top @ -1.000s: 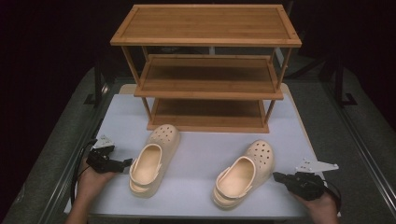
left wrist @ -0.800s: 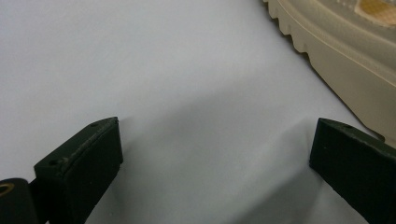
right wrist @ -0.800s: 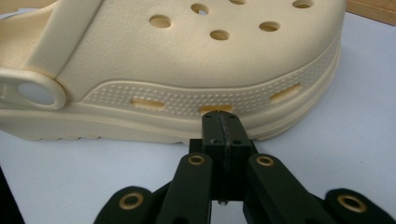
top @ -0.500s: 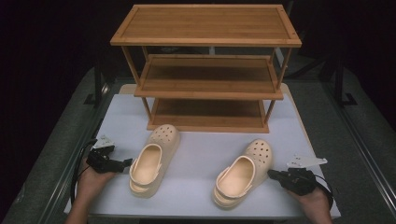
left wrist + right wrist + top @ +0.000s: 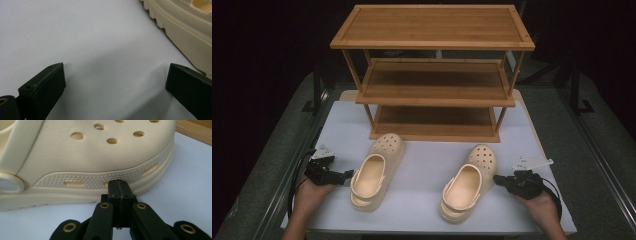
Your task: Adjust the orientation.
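— How far along?

— Hardly begun, by the look of it. Nearest, at the front of the table (image 5: 422, 165): left gripper (image 5: 346, 174) spread wide, holding nothing, just beside the left shoe (image 5: 372, 175). Right gripper (image 5: 497, 178) closed tight on nothing, tips right at the side of the right shoe (image 5: 467, 185). Touching or barely apart, hard to tell.

— And the shoes themselves?

— Both flat on the table, toes toward the rack (image 5: 434, 80), well apart from each other, neither lifted. Farther back, three bare shelves.

— Left to do?

— Likely everything: gripping each shoe, carrying it back, setting it on a shelf. On the right side, opening up first.

— Anything gained from the gripper views?

— Plenty. From the left gripper view: plain proof of open jaws, white table between them, and the ridged sole of the left shoe (image 5: 185, 27) off past one jaw, not between the two. Too small to judge from above. From the right gripper view: jaws pressed together, aimed at the dotted band low on the right shoe (image 5: 100, 157), with a corner of the rack (image 5: 192, 127) beyond.

— And from the high view?

— The layout: both shoes, both hands and the empty shelves, all at once. No way to get that from the close views.
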Tool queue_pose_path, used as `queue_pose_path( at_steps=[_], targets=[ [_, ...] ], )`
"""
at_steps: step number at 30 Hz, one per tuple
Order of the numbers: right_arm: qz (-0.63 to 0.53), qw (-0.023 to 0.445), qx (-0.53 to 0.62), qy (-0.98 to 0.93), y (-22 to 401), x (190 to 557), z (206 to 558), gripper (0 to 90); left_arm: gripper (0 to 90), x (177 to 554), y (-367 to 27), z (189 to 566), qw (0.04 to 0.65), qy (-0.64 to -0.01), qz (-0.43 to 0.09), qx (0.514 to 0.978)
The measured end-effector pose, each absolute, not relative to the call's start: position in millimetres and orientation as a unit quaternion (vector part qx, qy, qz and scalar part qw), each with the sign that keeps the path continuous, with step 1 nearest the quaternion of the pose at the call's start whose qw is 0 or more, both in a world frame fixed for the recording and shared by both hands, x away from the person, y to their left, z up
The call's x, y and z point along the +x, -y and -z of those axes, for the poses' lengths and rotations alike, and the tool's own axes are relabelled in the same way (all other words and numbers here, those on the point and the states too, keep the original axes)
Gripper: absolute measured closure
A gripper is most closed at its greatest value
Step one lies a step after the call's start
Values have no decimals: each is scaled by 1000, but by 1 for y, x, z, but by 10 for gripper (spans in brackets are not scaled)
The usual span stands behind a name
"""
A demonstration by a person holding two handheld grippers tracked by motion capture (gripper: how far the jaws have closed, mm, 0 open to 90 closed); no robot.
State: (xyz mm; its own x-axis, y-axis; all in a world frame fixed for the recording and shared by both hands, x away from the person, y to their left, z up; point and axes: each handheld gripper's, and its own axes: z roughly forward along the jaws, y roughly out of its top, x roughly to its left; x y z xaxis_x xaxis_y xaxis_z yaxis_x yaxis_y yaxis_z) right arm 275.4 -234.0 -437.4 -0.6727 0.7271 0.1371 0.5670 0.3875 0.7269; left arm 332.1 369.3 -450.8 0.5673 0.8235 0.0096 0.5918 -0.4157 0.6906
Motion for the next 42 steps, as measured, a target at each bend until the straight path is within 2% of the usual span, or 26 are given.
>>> queue_pose_path(
  at_steps=[42],
  targets=[
    [-386, 83, 366, -842, 180, 335, 436, 899, 18, 332, -369, 451, 327, -430, -177, 823]
  ],
)
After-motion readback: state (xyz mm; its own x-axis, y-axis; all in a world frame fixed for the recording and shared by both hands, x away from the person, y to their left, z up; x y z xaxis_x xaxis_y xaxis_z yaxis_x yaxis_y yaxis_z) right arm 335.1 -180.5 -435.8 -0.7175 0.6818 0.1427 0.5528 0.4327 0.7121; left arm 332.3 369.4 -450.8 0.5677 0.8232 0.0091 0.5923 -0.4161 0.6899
